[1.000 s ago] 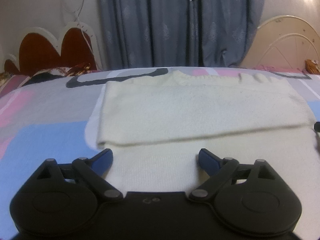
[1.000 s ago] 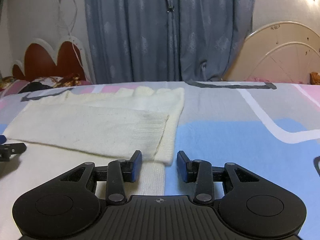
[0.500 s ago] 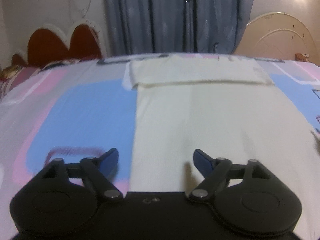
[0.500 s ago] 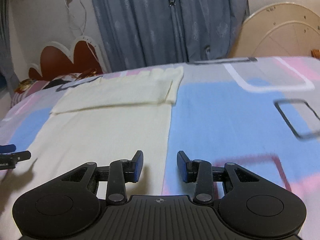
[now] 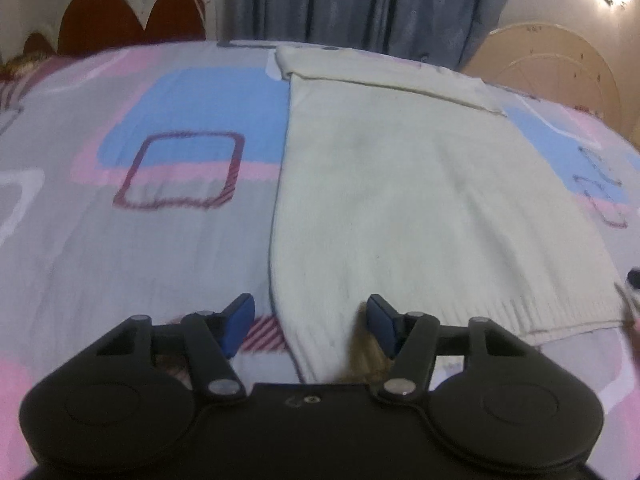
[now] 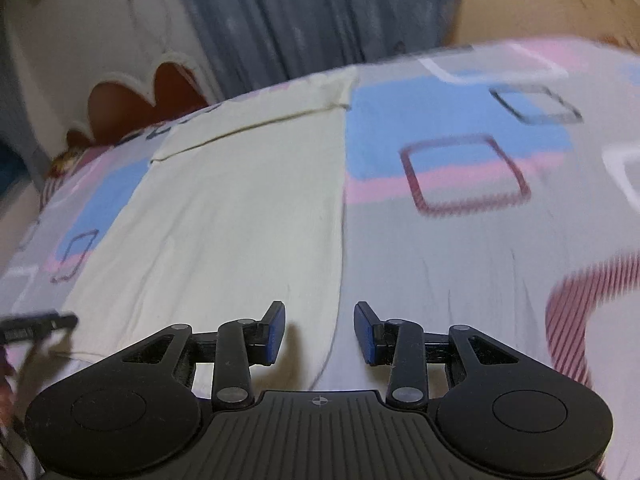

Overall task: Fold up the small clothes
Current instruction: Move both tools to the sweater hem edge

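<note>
no readable text, labels, brands or numbers anywhere, both views blurred

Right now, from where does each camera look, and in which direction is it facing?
Left wrist: sits behind the left hand-held gripper, low over the near left corner of the cream sweater, facing along the patterned bedsheet to the curtain; its open black fingers show.
Right wrist: sits behind the right hand-held gripper, over the sweater's near right edge, tilted, facing the headboard; its open fingers show.
Both views share the sweater, bedsheet, curtain and headboard.
</note>
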Demonstrator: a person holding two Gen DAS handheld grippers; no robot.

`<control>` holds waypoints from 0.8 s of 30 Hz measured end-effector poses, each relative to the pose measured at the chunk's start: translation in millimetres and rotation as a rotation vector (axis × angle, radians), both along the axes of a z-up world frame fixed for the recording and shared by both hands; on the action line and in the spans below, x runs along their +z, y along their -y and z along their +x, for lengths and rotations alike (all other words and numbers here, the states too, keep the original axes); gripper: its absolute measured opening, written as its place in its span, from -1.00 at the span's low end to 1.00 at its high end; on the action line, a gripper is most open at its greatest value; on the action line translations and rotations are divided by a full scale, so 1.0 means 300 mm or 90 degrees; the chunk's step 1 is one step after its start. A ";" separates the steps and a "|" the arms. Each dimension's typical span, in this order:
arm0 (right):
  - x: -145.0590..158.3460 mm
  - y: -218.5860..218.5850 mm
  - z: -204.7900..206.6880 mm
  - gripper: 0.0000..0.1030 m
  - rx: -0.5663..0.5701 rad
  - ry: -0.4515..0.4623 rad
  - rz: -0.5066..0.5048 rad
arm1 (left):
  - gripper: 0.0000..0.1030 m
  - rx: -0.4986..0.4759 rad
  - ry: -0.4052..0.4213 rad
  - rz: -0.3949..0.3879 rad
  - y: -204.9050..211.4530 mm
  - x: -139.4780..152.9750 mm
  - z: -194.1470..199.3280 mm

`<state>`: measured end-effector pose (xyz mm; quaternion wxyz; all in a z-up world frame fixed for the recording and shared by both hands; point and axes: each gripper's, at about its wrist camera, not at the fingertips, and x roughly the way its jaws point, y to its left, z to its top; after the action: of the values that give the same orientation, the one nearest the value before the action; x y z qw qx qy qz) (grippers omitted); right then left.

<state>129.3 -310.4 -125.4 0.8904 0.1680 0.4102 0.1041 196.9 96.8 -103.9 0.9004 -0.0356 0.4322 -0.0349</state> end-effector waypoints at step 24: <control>-0.048 0.003 0.020 -0.26 -0.032 -0.050 0.139 | -0.10 0.028 -0.020 -0.246 -0.143 -0.047 0.016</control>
<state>135.5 -311.4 -139.9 0.8524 0.2781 0.4265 0.1188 201.6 139.5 -118.1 0.8706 -0.2177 0.4305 -0.0967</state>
